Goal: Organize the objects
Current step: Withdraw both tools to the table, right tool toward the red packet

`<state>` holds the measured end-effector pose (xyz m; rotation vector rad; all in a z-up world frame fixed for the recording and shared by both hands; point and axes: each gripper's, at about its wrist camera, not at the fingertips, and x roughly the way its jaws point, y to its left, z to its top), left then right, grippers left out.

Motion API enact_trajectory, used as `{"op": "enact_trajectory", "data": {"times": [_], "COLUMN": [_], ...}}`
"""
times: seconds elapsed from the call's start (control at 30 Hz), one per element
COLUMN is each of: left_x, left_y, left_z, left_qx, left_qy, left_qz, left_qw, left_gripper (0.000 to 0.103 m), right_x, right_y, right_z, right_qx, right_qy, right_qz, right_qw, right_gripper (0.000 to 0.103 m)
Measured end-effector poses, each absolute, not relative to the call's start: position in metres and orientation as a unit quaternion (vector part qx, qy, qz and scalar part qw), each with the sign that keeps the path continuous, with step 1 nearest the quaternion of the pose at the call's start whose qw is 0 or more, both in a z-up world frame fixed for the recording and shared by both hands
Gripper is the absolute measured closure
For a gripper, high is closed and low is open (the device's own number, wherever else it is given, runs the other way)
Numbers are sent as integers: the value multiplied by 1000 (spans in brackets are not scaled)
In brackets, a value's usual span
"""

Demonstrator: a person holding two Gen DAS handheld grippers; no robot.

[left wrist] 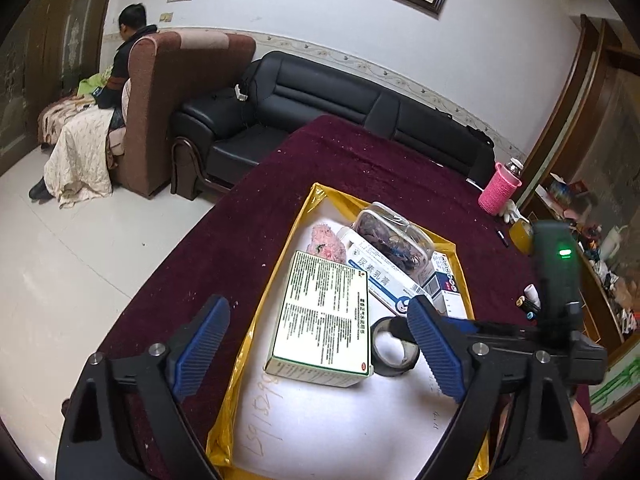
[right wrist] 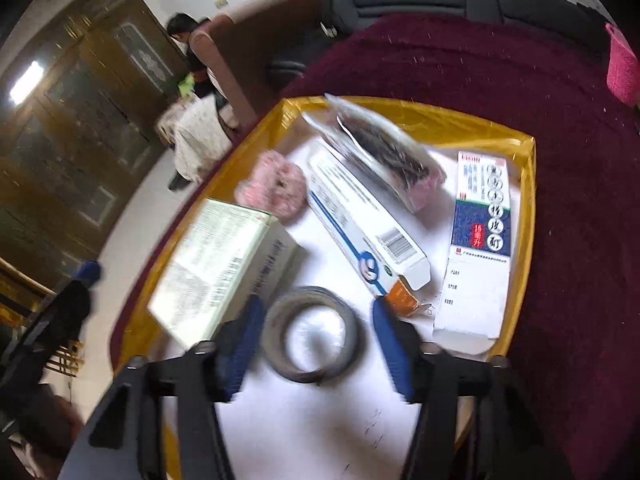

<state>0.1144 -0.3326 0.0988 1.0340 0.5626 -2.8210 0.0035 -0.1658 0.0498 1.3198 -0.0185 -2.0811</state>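
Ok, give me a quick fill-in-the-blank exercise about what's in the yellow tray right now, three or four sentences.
1. The tape roll lies flat between the open fingers of the ____ gripper.
2. The fluffy scrunchie in the tray is ____ in colour.
3. The cloth covering the table is dark ____.
4. The left gripper hovers open above the green-edged ____.

Missing words: right; pink; red; box
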Motion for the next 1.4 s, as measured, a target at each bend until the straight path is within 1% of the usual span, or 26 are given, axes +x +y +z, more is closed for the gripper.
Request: {"op": "enact_trajectory", "data": {"times": [0.03,0.1,0.2,0.3,0.5,0.7,0.8,0.9,1.03,1.27,1.37,1.4], "left_x": [115,116,119,120,118,110,107,101,97,96,98,98], "left_y": [-332,-331,-323,-308,-252,-177,-141,-111,-91,-88,-94,-95], "left_z": [98,98,100,106,121,127,123,112,98,93,93,93], "left_qx": [339,342,344,342,346,361,371,390,413,424,424,423], "left_qy": [186,189,192,187,149,111,94,80,85,89,96,98], "left_qz": [-921,-920,-919,-921,-926,-920,-912,-902,-888,-885,-886,-886], "left_qw": [42,41,34,22,-28,-107,-145,-168,-183,-168,-163,-162], "left_gripper": [13,13,13,13,13,13,13,13,13,13,13,13], "right_x": [8,15,27,27,27,25,30,37,42,28,10,6], "right_y": [-161,-154,-136,-122,-46,68,143,202,264,297,297,291], "right_z": [58,67,78,84,86,92,96,98,90,72,54,48], "right_qx": [493,477,454,440,430,407,389,378,380,394,428,439], "right_qy": [-9,-9,-10,-15,-62,-129,-164,-194,-224,-241,-261,-272], "right_qz": [-802,-810,-824,-835,-853,-880,-895,-901,-896,-887,-864,-854], "right_qw": [337,340,339,330,289,208,143,90,38,16,38,55], "right_gripper": [25,20,18,17,17,17,17,15,14,14,14,12]}}
